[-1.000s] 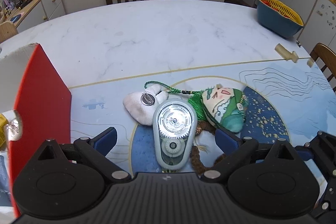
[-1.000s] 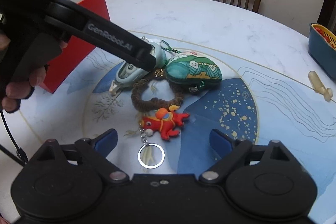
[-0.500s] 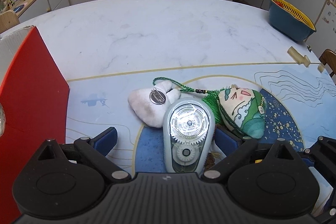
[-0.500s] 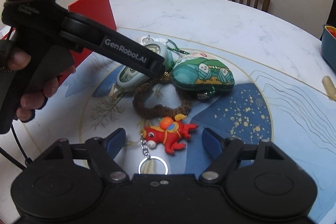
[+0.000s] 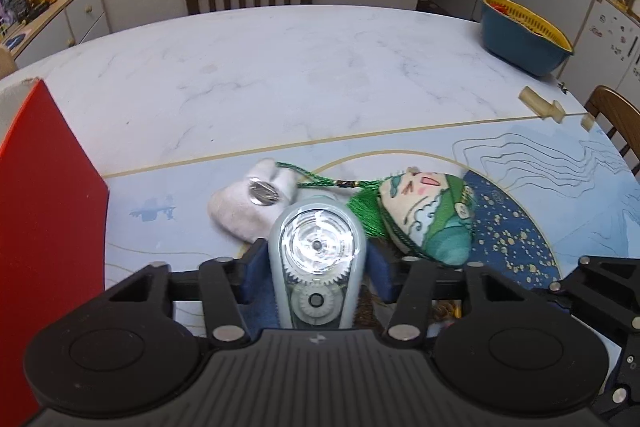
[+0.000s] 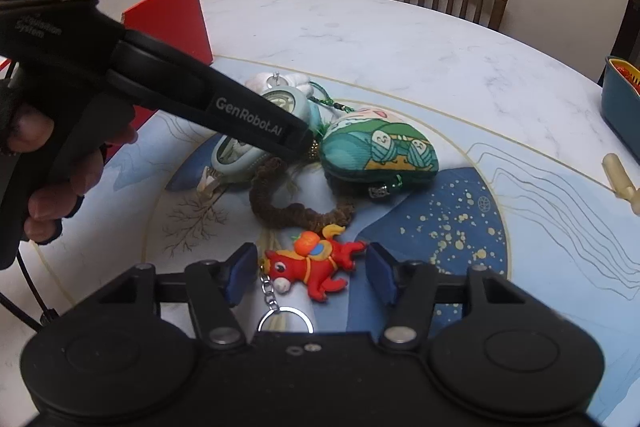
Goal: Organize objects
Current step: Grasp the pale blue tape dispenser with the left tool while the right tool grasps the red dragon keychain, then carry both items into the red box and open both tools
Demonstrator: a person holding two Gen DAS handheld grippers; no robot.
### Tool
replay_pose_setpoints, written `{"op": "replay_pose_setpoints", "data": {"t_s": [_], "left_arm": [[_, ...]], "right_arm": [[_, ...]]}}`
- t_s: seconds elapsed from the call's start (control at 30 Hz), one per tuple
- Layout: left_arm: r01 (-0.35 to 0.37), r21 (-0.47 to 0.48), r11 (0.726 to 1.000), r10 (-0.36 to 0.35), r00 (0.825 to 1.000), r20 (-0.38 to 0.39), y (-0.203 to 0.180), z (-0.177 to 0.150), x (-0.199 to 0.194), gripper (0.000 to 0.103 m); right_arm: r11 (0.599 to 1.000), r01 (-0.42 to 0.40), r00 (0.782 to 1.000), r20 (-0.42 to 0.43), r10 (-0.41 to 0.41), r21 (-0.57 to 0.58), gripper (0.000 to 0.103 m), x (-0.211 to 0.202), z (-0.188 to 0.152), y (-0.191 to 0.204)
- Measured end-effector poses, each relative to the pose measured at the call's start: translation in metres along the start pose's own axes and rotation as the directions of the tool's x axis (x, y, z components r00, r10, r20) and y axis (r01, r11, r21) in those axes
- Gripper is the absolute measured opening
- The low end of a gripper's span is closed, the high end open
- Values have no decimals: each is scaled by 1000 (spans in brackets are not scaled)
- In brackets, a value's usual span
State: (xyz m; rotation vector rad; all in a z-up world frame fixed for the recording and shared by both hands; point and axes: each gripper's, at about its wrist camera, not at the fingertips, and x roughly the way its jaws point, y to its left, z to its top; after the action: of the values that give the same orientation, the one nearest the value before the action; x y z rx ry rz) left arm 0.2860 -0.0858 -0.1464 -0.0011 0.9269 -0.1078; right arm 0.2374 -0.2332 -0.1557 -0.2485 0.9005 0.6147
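Observation:
A pile of small objects lies on the blue mat. My left gripper [image 5: 317, 269] is shut on a pale green correction-tape dispenser [image 5: 317, 259], which also shows in the right wrist view [image 6: 244, 147]. Beside it lie a white plush [image 5: 248, 209] and a green embroidered pouch [image 5: 430, 219] with a green cord. My right gripper [image 6: 311, 273] has its jaws partly closed on either side of a red horse keychain [image 6: 316, 267], not touching it. A brown braided ring [image 6: 288, 205] lies between the keychain and the pouch [image 6: 380, 153].
A red box [image 5: 44, 211] stands at the left of the table. A blue bowl with a yellow strainer [image 5: 524, 35] sits at the far right edge. A cream plastic piece [image 5: 540, 105] lies near it. Wooden chairs stand around the table.
My left gripper moved forward and closed on the tape dispenser. My right gripper moved forward and narrowed around the red horse keychain.

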Motion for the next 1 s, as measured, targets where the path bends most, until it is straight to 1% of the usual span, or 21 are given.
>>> {"op": "replay_pose_setpoints", "data": {"t_s": [0.03, 0.1, 0.3, 0.43, 0.67, 0.77, 0.87, 1.0], "left_arm": [[-6, 11, 1000, 6, 1000, 0, -2, 0, 0, 52], [-9, 16, 1000, 9, 1000, 0, -2, -1, 0, 51], [-9, 7, 1000, 9, 1000, -5, -2, 0, -9, 51], [9, -4, 1000, -9, 1000, 1, -2, -1, -22, 51], [51, -51, 997, -50, 999, 8, 2, -3, -50, 51], [76, -83, 994, -74, 997, 27, 8, -3, -65, 51], [86, -101, 991, -83, 996, 36, 14, -4, -78, 51], [98, -128, 987, -94, 995, 38, 24, -3, -93, 51]], "right_arm": [[1000, 3, 1000, 1, -3, 3, 58, 0, 0, 0], [1000, 6, 1000, -1, -6, 6, 51, -2, -1, 0], [999, 24, 1000, 7, -24, 30, 51, -10, -2, -6], [999, 28, 1000, 13, -29, 39, 51, -22, -2, -7], [997, 10, 999, 45, -13, 71, 51, -53, -1, -6], [997, 3, 999, 54, -7, 80, 51, -65, 2, -4], [995, -11, 998, 66, 4, 95, 51, -75, 6, -4], [996, -14, 996, 84, 7, 88, 51, -87, 13, 3]]}}
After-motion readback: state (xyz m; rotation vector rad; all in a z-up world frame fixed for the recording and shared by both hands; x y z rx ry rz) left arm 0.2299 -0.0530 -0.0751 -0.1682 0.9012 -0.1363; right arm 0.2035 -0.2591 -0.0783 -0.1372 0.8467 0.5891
